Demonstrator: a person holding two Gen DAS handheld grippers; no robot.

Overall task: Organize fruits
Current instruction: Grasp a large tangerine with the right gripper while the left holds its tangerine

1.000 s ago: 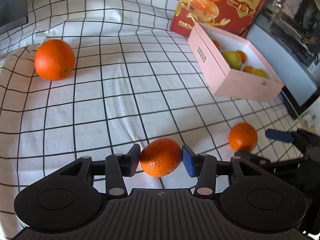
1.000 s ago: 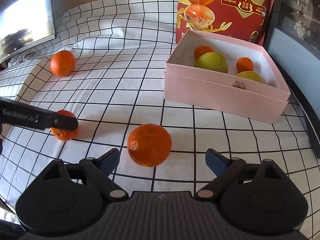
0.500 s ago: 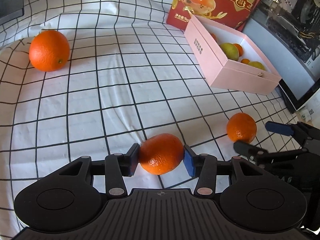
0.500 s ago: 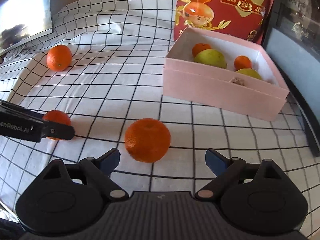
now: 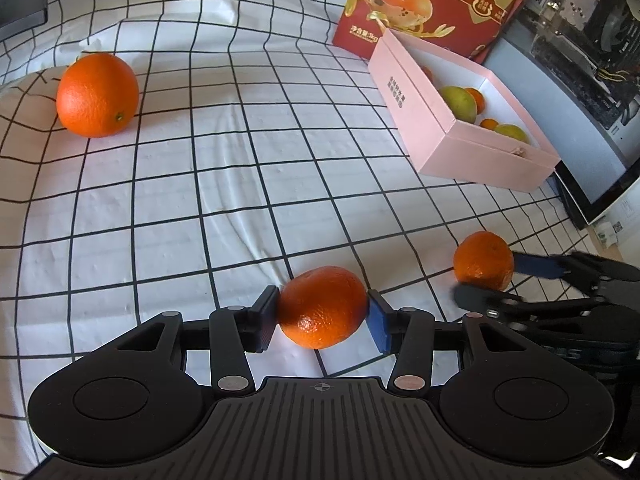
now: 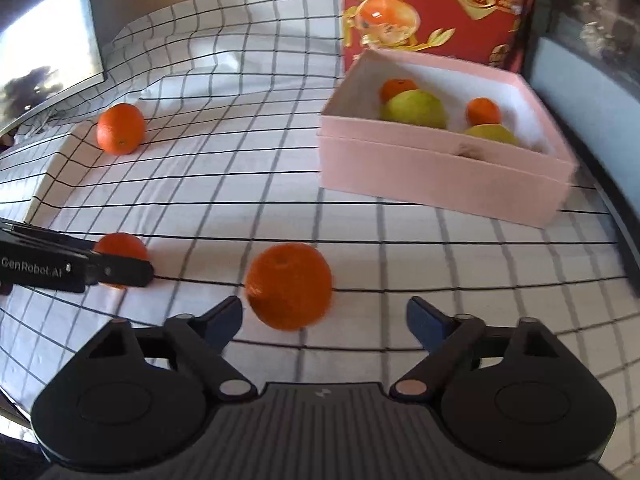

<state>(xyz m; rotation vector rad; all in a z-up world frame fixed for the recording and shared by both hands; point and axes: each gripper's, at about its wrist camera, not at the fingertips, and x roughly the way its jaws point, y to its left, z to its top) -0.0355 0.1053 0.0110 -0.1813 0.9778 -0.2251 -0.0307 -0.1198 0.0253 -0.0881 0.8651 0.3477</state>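
Observation:
My left gripper (image 5: 320,322) is shut on an orange (image 5: 322,307), which it holds over the checked cloth. It shows at the left edge of the right wrist view, with that orange (image 6: 120,249) half hidden behind a finger. My right gripper (image 6: 324,318) is open around a second orange (image 6: 289,291) on the cloth, both pads apart from it. That orange (image 5: 484,261) and the right gripper's fingers (image 5: 536,266) show in the left wrist view. A pink box (image 6: 440,172) holds several fruits: small oranges and green pears. A third, larger orange (image 5: 97,94) lies far left.
A red printed bag (image 6: 436,4) stands behind the box. A dark screen (image 6: 44,64) borders the cloth at far left. Dark equipment (image 5: 592,40) and a monitor edge stand to the right of the box.
My left gripper has lifted its orange slightly and drawn back. My right gripper has moved in so that the second orange sits between its open fingers.

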